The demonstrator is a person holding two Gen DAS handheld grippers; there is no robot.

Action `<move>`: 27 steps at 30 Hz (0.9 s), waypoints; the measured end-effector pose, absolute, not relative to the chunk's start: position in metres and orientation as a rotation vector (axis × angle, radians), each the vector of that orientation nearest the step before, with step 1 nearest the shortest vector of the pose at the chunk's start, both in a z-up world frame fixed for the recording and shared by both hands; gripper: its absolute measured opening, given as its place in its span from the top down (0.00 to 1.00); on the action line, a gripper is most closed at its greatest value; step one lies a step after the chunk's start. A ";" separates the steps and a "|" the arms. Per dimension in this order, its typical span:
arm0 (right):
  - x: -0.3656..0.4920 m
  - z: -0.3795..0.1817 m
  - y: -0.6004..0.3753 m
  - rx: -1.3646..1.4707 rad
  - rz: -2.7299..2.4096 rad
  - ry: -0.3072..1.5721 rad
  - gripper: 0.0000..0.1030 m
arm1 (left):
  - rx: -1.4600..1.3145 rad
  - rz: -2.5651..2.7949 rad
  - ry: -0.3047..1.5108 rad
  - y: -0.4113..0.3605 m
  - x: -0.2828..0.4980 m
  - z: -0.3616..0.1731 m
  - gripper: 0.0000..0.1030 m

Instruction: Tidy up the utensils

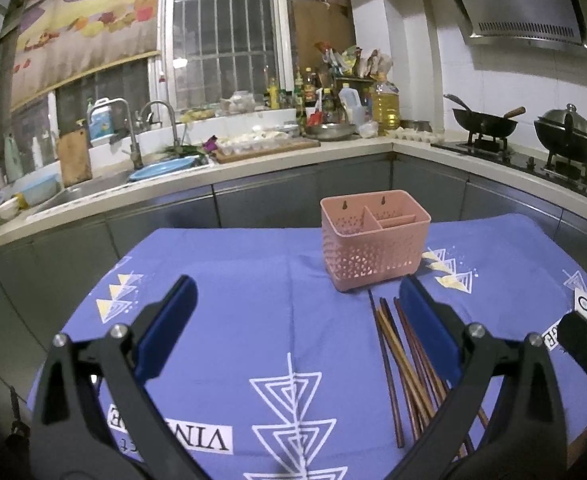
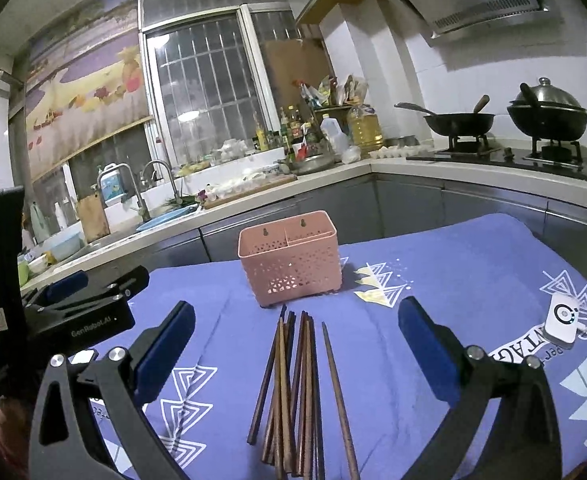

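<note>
A pink perforated utensil holder point(image 1: 374, 238) point(image 2: 291, 262) with inner compartments stands upright on the blue cloth. Several brown wooden chopsticks point(image 1: 403, 364) point(image 2: 293, 392) lie loose in a bundle in front of it. My left gripper point(image 1: 297, 292) hovers open to the left of the chopsticks, its right finger point(image 1: 429, 328) partly over them. My right gripper point(image 2: 295, 320) is open above the chopsticks, which lie between its fingers. Nothing is held. The left gripper's body point(image 2: 85, 308) shows at the left of the right wrist view.
The blue patterned tablecloth point(image 1: 233, 288) point(image 2: 473, 264) covers the table. A small white device point(image 2: 561, 320) lies at its right. Behind runs a kitchen counter with a sink point(image 1: 93, 188), bottles point(image 1: 317, 96) and woks on a stove point(image 1: 489, 124) point(image 2: 549, 116).
</note>
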State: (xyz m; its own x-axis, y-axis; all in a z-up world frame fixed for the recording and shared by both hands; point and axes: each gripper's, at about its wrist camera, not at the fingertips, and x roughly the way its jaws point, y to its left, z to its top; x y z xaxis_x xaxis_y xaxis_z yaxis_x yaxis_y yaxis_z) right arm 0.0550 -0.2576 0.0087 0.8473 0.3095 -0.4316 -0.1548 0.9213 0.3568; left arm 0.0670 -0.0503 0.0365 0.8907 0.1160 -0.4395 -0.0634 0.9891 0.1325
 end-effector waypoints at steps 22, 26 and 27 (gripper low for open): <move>0.052 0.006 -0.257 0.309 0.240 0.489 0.04 | 0.117 0.130 0.437 -0.051 0.061 0.036 0.06; 0.050 0.007 -0.257 0.317 0.231 0.480 0.04 | 0.116 0.128 0.439 -0.051 0.062 0.037 0.06; 0.050 0.008 -0.257 0.318 0.229 0.478 0.04 | 0.117 0.133 0.436 -0.051 0.061 0.037 0.06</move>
State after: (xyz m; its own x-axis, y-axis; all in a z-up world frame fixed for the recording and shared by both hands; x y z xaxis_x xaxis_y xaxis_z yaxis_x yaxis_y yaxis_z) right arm 0.0503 -0.2570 0.0078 0.8639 0.2887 -0.4128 -0.1414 0.9255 0.3514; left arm 0.0609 -0.0509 0.0373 0.8980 0.1533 -0.4124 -0.1031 0.9846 0.1415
